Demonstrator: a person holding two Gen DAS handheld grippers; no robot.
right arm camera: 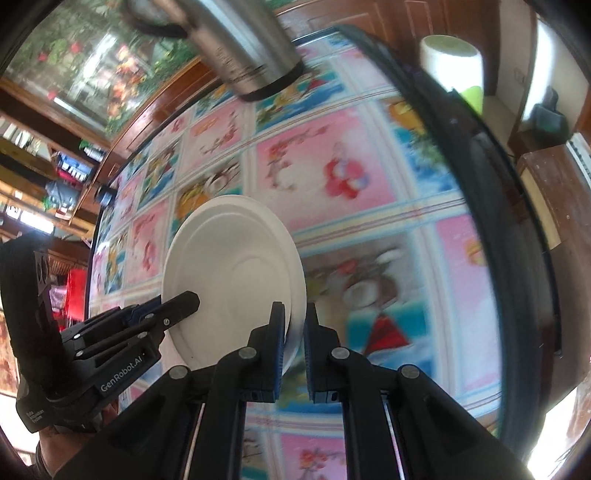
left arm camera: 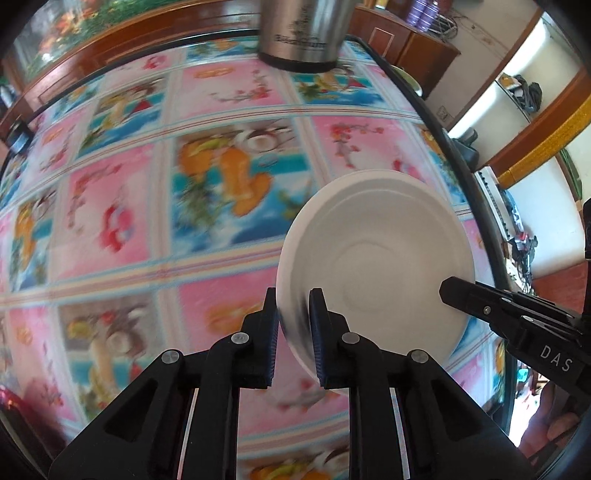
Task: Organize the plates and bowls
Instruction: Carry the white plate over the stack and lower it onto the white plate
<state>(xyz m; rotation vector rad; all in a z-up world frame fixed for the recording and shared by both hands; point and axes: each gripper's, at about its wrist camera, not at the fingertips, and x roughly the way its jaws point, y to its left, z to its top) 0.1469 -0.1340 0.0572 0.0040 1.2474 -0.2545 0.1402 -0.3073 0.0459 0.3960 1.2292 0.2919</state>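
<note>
Grippers, left (left arm camera: 293,306) "GenRobot.AI", right (right arm camera: 294,321) "DAS", both clamp white plate (left arm camera: 376,258)

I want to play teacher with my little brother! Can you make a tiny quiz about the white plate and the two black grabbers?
1. True or false: only one gripper holds the white plate.
2. What stands at the far end of the table? A) a steel kettle B) a red bowl C) a stack of books
3. In one word, what colour are the pads inside the gripper fingers?

Key:
1. False. The left gripper and the right gripper are each shut on the plate's rim, at opposite sides.
2. A, the steel kettle.
3. Blue.
</note>
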